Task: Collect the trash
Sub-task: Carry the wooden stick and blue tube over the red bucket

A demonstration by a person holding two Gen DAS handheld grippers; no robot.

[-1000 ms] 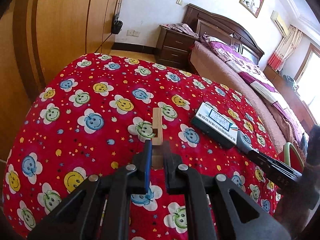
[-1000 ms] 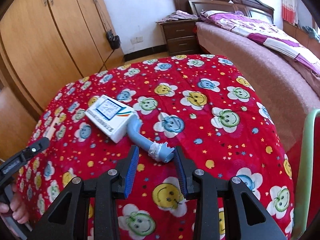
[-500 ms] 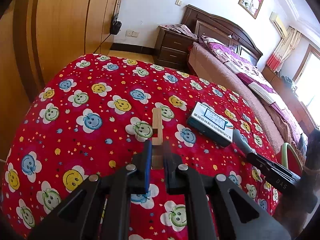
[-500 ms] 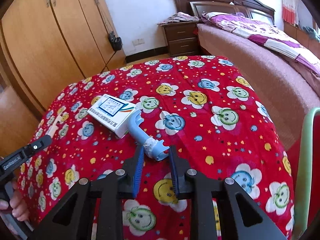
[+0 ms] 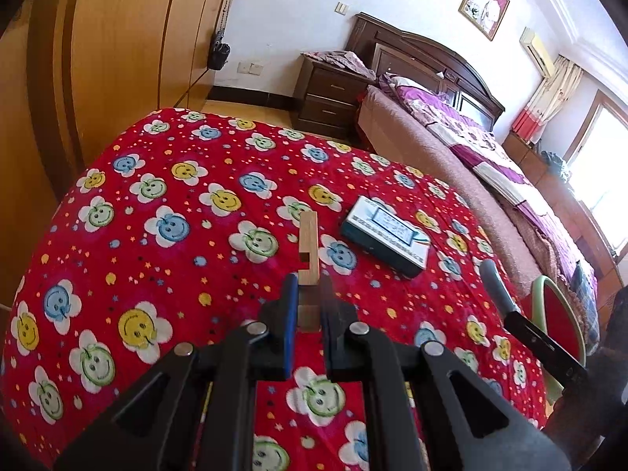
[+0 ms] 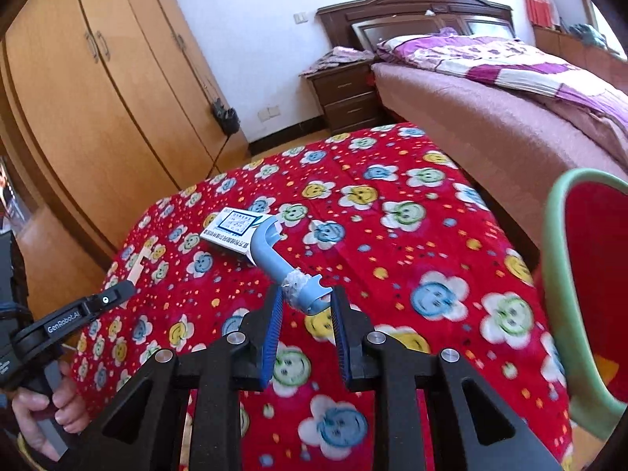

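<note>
My left gripper (image 5: 309, 286) is shut on a notched wooden stick (image 5: 308, 243), which pokes forward above the red smiley-flower tablecloth (image 5: 165, 180). My right gripper (image 6: 308, 298) is shut on the taped end of a curved blue plastic handle (image 6: 271, 251), held tilted above the cloth. A white and teal box (image 6: 229, 225) lies flat on the cloth behind the handle; it also shows in the left wrist view as the box (image 5: 384, 235). In the right wrist view the left gripper (image 6: 117, 294) holds the stick (image 6: 137, 263) at the left.
A green-rimmed red bin (image 6: 557, 274) stands at the right of the table, and its rim also shows as the bin (image 5: 549, 286). Wooden wardrobes (image 6: 98, 98) stand at the left. A bed (image 6: 490, 110) and a nightstand (image 6: 345, 94) stand beyond the table. A hand (image 6: 43, 412) grips the left tool.
The right gripper's jaws closed on the blue handle and raised it off the cloth, swinging toward the bin side. The left gripper still holds the wooden stick, drifting slightly.
</note>
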